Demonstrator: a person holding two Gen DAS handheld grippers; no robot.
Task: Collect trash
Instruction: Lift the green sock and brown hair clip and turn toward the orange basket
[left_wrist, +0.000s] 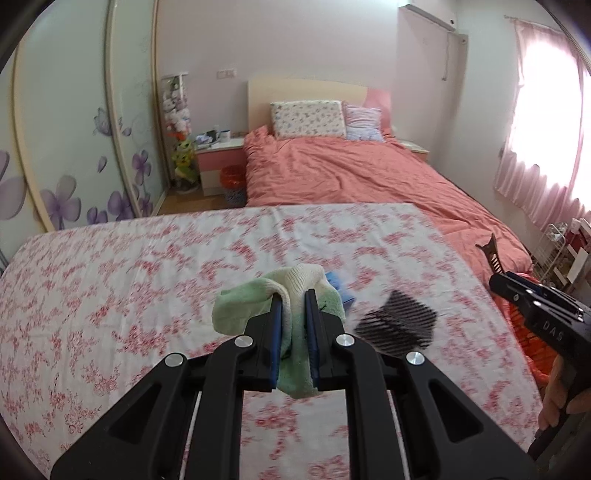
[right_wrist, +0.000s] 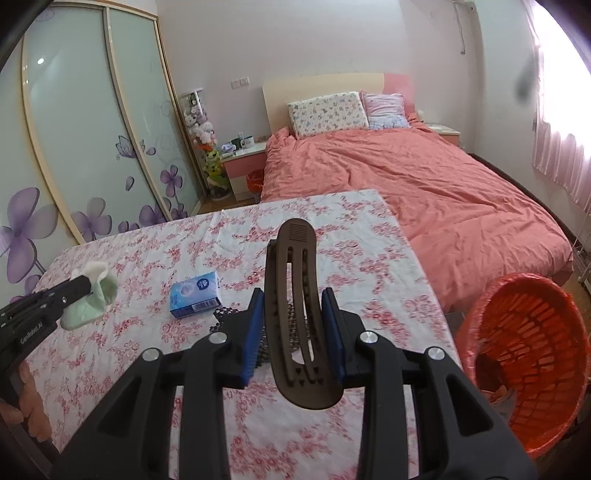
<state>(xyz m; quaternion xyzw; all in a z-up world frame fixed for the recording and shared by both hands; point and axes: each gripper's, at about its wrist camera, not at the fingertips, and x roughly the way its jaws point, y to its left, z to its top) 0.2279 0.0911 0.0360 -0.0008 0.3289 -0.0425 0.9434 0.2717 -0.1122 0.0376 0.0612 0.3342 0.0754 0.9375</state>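
My left gripper (left_wrist: 293, 299) is shut on a pale green and cream sock (left_wrist: 236, 310), which hangs above the floral tablecloth (left_wrist: 110, 277). The right wrist view shows the same gripper (right_wrist: 83, 286) and sock (right_wrist: 92, 306) at the left. My right gripper (right_wrist: 292, 295) is shut on a long brown hair clip (right_wrist: 297, 236) that stands up between its blue pads, lifted off the table. A blue tissue pack (right_wrist: 195, 295) and a black mesh piece (right_wrist: 223, 317) lie on the cloth. An orange basket (right_wrist: 517, 280) lined with a red bag stands beside the table at the right.
A bed with a salmon duvet (right_wrist: 406, 177) lies beyond the table. Sliding wardrobe doors (right_wrist: 92, 129) with purple flowers run along the left wall. A nightstand (right_wrist: 243, 162) with a small orange bin (right_wrist: 255, 181) stands by the bed. A person's hand (left_wrist: 557, 398) holds the right gripper.
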